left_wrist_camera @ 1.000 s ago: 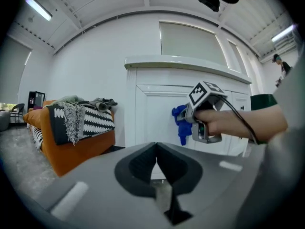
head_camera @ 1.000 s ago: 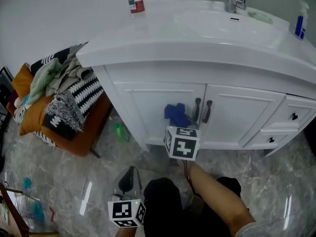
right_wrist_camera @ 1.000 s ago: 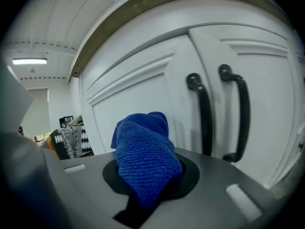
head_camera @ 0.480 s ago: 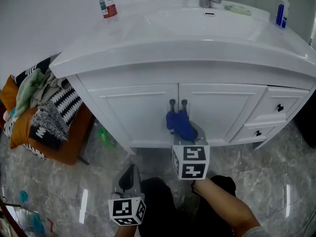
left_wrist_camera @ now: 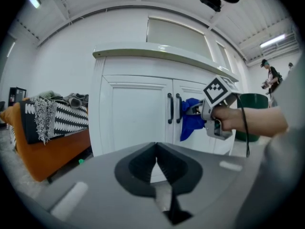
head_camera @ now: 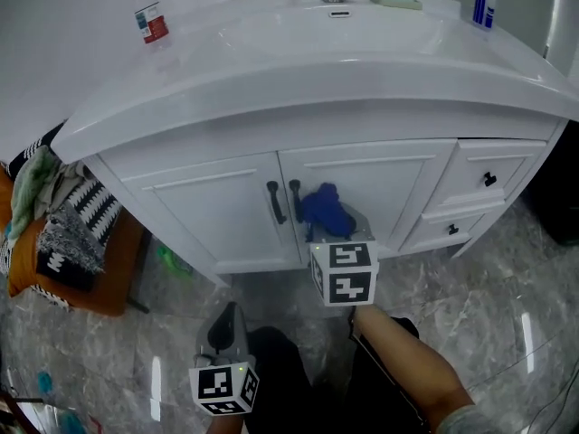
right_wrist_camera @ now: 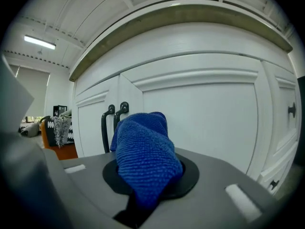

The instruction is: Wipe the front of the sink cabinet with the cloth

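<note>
Your right tool [head_camera: 338,233] is clenched on the blue cloth [head_camera: 324,208], holding it at the right door of the sink cabinet [head_camera: 217,215], just at 3 o'clock from the black door handles [head_camera: 282,202]. Your left tool [left_wrist_camera: 156,162] is closed on nothing, low at 7 o'clock.

Grey right gripper [head_camera: 336,231], black-white marker cube [head_camera: 344,274], black cable [left_wrist_camera: 244,128].

Before the white panelled sink cabinet [head_camera: 213,215] we find open grey marble floor [head_camera: 488,324], but two black bar handles [head_camera: 282,202] jut from its middle, a white countertop [head_camera: 362,84] overhangs it, and an orange clothes-heaped seat [head_camera: 113,283] crowds its left.
</note>
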